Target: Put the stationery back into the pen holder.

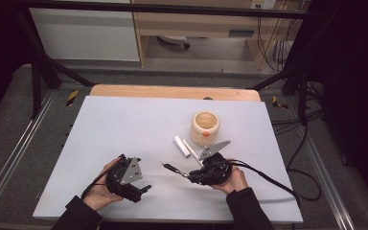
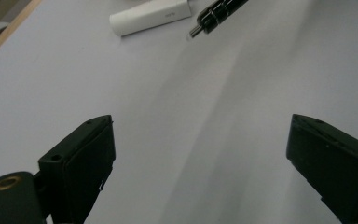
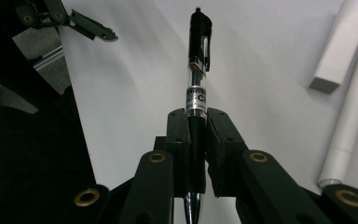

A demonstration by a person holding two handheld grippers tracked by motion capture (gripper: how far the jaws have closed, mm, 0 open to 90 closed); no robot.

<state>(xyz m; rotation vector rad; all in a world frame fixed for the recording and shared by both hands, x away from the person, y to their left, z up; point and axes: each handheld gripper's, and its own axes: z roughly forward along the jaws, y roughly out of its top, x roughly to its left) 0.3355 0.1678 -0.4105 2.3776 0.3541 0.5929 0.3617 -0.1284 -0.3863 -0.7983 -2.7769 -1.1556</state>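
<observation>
Two tools: right tool (image 3: pixel 196 154) clamped on black pen (image 3: pixel 198 60), tip cut off; left tool (image 2: pixel 200 158) apart, perhaps above table (image 1: pixel 124 124)

Dim room w/ bright table (image 1: pixel 124 124), soft shadows, low-res pics, near tongs blurry in gripper views.

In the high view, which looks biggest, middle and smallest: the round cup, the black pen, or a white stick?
1. The round cream cup looks biggest.
2 and 3. The black pen, held in the right gripper, and the white stick look too alike to rank; part of the pen is hidden.
</observation>
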